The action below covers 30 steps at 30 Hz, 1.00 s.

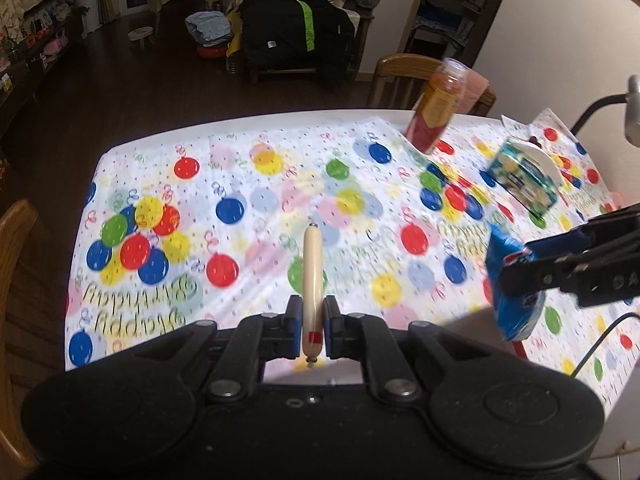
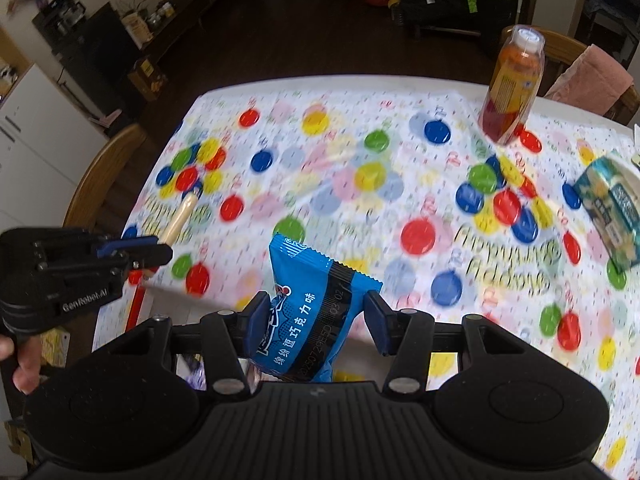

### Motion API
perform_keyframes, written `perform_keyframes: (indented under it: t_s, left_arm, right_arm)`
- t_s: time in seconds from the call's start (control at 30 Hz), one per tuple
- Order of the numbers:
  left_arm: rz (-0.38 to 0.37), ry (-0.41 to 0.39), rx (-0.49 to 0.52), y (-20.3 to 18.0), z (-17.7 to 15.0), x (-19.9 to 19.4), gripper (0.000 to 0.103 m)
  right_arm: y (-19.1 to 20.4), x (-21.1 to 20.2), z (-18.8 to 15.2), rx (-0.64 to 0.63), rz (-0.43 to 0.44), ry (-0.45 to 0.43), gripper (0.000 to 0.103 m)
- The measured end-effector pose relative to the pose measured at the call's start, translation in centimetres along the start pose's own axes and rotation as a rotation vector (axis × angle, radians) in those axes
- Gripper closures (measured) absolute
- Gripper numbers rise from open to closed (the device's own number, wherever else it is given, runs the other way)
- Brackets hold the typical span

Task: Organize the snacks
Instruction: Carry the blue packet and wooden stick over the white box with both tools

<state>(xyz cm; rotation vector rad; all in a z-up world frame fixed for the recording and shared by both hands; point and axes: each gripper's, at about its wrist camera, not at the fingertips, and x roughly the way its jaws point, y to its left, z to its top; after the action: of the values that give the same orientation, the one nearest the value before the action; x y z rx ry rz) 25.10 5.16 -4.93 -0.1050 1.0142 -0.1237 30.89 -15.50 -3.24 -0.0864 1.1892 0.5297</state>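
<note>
**Balloon-print counter, 2 snacks gripped**

Balloon-patterned cloth covers our counter. Nearest, our left hand-held gripper pinches a sausage stick; our right hand-held gripper clamps a blue snack packet. Farther right lies a patterned box; beyond stands a juice bottle.

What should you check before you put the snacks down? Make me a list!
1. Left tongs pinch the sausage: ok.
2. Right tongs pinch the blue packet: ok.
3. Both snacks lifted off the table: ok.
4. Bare cloth ahead for setting down: ok.
5. Bottle and box stand away to the right, clear of both tongs: ok.
6. Where the snacks belong: cannot tell.
</note>
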Motion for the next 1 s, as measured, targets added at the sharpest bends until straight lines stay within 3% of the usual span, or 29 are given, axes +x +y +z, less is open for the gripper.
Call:
perform_keyframes:
  t_s: [0.5, 1.0]
  left_arm:
    - [-0.048, 0.041, 0.024, -1.4, -7.2, -2.3, 0.095]
    - [-0.050, 0.114, 0.037, -2.7, -11.1, 0.5, 0.095]
  right_arm:
    - [3.3, 0.3, -7.4, -0.048, -0.011, 0.047, 0.052]
    - [4.3, 4.6, -11.5, -0.113, -0.063, 0.098, 0.052]
